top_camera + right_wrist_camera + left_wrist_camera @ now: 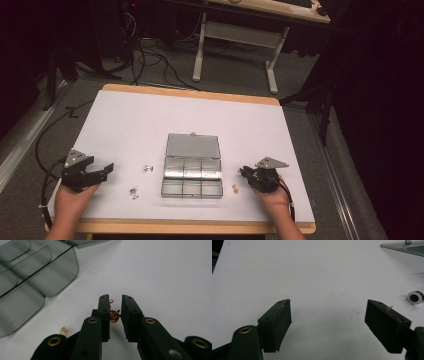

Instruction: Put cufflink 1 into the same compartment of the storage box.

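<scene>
A white table (150,120) with a wooden edge stands on grey carpet; in the upper part of the high view a second desk (240,30) and loose cables (145,55) sit in a dark room. Near the middle of the table lies a clear compartment box (192,179) with its lid open. Two small metal pieces (147,168) lie to its left.

At the lower right, the right gripper (243,172) rests just beside the box, its jaws drawn narrow around a small gold earring (114,315), which sits between the pads above the table. Another gold piece (63,330) lies beside it.

At the lower left, the left gripper (102,171) has its jaws spread wide, holding nothing.
</scene>
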Tool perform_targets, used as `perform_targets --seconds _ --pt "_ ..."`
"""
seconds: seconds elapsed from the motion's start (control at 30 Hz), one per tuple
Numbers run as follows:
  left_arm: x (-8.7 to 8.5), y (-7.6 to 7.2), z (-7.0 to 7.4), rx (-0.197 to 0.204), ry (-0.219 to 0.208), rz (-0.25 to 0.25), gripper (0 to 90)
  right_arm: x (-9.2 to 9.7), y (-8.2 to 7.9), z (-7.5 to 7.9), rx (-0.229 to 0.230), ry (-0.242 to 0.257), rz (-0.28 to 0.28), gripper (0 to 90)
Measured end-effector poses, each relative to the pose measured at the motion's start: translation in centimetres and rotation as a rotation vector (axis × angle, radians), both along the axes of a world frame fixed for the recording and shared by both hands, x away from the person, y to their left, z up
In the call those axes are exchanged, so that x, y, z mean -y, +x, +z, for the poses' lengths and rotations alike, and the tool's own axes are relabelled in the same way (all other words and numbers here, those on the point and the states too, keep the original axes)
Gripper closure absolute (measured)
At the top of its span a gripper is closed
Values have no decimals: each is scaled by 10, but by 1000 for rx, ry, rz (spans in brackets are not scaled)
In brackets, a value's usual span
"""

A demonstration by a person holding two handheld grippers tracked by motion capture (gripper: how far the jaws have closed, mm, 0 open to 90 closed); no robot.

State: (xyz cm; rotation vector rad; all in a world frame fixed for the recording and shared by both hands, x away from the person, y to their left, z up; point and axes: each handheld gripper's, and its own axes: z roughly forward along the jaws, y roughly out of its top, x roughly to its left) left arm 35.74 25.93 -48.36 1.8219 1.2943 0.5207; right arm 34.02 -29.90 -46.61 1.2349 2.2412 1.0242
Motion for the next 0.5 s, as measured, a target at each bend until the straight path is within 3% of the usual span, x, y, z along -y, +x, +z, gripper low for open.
perform_targets --seconds 0.17,0.2,0.3,0.47,0.5 --pt "0 0 0 2 -4 -2 224 1 -27 0 -43 -24 17 787" --pt "0 0 0 2 -4 -3 227 1 -31 -2 -49 -48 27 787" --pt "0 0 0 1 0 -5 239 2 -35 -4 -75 -69 41 779" --pt "1 0 0 1 2 -7 262 2 -36 -4 -59 -57 47 697" --pt "0 0 0 2 0 -11 272 5 -38 1 -30 -26 43 662"
